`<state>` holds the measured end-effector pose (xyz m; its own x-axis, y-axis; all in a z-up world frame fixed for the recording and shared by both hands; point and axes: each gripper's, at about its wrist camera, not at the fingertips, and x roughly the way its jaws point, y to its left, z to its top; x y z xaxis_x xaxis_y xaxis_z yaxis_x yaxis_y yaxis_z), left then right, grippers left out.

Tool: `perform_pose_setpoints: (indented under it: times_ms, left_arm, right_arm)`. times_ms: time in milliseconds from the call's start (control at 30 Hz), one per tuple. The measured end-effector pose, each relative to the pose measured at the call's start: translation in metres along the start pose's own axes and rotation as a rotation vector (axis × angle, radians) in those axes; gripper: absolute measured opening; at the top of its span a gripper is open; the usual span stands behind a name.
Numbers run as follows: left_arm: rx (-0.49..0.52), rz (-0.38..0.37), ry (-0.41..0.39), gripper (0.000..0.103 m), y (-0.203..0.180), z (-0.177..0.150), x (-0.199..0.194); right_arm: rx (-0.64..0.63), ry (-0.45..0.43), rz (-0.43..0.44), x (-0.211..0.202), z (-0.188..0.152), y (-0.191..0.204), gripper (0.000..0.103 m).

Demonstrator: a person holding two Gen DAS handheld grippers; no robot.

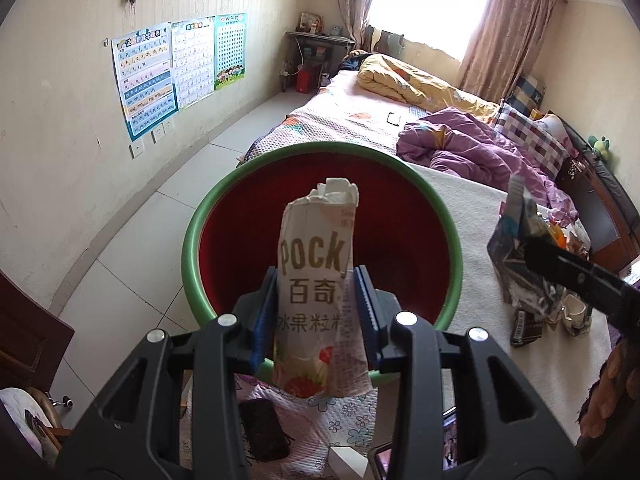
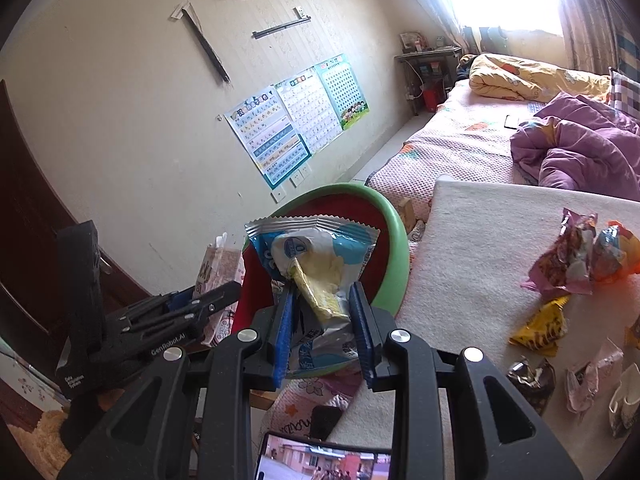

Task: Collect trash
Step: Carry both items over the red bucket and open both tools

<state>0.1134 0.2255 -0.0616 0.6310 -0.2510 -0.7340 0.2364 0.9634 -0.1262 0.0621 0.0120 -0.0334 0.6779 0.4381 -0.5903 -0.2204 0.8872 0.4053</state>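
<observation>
My left gripper (image 1: 316, 312) is shut on a crumpled white Pocky box (image 1: 316, 280) and holds it upright over the green-rimmed basin with a red inside (image 1: 404, 216). My right gripper (image 2: 322, 328) is shut on a blue and white snack wrapper (image 2: 316, 256), held at the basin's (image 2: 394, 240) near edge. The left gripper (image 2: 132, 324) with the Pocky box (image 2: 214, 268) shows at the left of the right wrist view. The right gripper's arm (image 1: 580, 280) shows at the right of the left wrist view, with the wrapper (image 1: 516, 240) seen edge-on.
Several wrappers (image 2: 576, 256) and a yellow packet (image 2: 540, 328) lie on the white mat (image 2: 472, 256) on the bed. A purple quilt (image 2: 580, 152) lies beyond. A phone (image 2: 324, 460) and a dark object (image 1: 264, 428) lie below the grippers. A wall with posters (image 1: 160, 76) is to the left.
</observation>
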Motion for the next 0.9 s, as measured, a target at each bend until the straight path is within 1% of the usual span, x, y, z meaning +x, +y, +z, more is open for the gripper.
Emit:
perform_pose_setpoints:
  times_ms: [167,500,567,633,700,733,900]
  left_arm:
    - [0.007,-0.005,0.016,0.036,0.005,0.001,0.006]
    - [0.015,-0.012,0.037,0.037,0.006,0.003,0.018]
    - [0.011,-0.004,0.037,0.041,0.007,0.003,0.018]
    - [0.003,-0.007,0.037,0.044,0.008,0.003,0.018]
    - [0.0,0.0,0.031,0.05,0.01,0.003,0.018]
    - [-0.003,0.005,0.028,0.057,0.011,0.003,0.018]
    - [-0.015,0.011,0.026,0.059,0.01,0.003,0.018]
  right_arm:
    - [-0.003,0.01,0.003,0.013,0.007,0.007,0.028]
    - [-0.006,0.01,0.011,0.021,0.011,0.014,0.029]
    - [0.002,0.008,0.008,0.022,0.011,0.013,0.034]
    - [0.016,0.014,0.014,0.022,0.011,0.011,0.036]
    - [0.02,0.015,0.009,0.021,0.01,0.01,0.036]
    - [0.022,0.013,0.01,0.021,0.01,0.01,0.037]
    - [0.027,-0.005,0.015,0.012,0.012,0.01,0.043]
